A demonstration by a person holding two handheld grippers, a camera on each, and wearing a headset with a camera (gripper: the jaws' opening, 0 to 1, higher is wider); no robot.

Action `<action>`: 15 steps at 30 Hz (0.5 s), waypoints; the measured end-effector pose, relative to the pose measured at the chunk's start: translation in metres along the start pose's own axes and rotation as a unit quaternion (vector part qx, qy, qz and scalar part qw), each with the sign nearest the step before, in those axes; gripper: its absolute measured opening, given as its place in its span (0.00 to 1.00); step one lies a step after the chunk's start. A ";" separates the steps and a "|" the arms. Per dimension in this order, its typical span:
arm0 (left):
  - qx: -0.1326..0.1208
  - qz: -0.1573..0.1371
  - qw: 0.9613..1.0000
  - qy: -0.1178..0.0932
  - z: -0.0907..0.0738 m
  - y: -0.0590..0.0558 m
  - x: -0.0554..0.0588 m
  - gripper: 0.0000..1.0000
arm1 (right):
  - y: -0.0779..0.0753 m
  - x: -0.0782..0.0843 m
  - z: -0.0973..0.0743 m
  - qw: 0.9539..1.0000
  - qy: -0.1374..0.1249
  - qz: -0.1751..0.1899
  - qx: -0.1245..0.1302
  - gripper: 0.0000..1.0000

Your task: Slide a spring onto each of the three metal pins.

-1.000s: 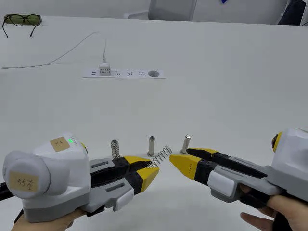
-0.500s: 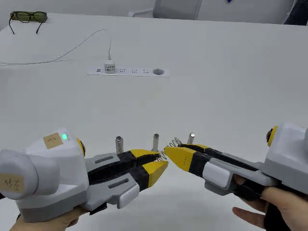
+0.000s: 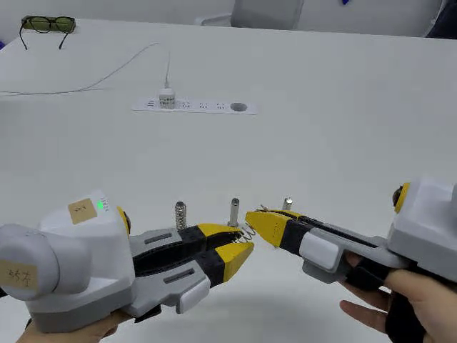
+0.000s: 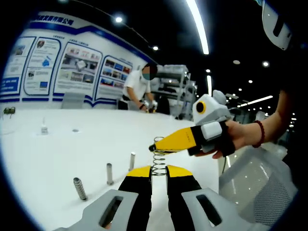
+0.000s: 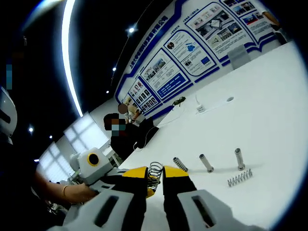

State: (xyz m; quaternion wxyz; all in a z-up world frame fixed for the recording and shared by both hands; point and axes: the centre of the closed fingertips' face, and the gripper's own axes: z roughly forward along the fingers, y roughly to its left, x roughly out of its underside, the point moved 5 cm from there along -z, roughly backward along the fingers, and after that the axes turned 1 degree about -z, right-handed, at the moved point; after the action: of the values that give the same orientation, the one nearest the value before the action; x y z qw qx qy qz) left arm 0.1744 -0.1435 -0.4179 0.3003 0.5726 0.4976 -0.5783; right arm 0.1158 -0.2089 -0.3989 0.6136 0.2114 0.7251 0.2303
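An office-like showroom hall: blue-and-white display boards (image 4: 62, 62) line the wall far beyond the left tongs (image 4: 159, 169) (strip lights (image 4: 197, 26) overhead). A power strip (image 3: 193, 107) lies on the white bench (image 3: 343, 93).

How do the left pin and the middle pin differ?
The left pin wears a spring around its shaft; the middle pin is bare metal. In the head view the middle pin stands right behind the held spring; the left pin stands clear of it. Both stand upright on the white table.
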 end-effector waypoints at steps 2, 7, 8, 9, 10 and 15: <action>-0.005 0.007 1.000 0.007 0.000 -0.001 0.001 0.10 | 0.001 0.001 0.001 1.000 0.002 -0.001 -0.003 0.12; -0.013 0.010 1.000 0.017 -0.001 0.000 0.002 0.11 | 0.001 0.002 0.003 1.000 0.007 -0.011 -0.005 0.11; -0.014 0.011 1.000 0.019 -0.001 0.001 0.002 0.11 | 0.001 0.002 0.003 1.000 0.007 -0.010 -0.004 0.11; -0.016 0.016 0.999 0.022 -0.001 0.001 0.003 0.11 | 0.001 0.003 0.004 1.000 0.008 -0.009 -0.003 0.11; -0.017 0.016 0.999 0.025 0.000 0.001 0.003 0.11 | 0.000 0.003 0.004 1.000 0.008 -0.008 -0.002 0.11; -0.021 0.020 0.999 0.035 0.002 0.003 0.004 0.12 | -0.001 0.004 0.005 1.000 0.007 -0.013 0.004 0.11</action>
State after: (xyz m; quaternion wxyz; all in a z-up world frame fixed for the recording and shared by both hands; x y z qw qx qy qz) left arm 0.1761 -0.1454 -0.4226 0.3065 0.5957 0.5081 -0.5413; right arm 0.1203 -0.2070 -0.4036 0.6107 0.2024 0.7329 0.2211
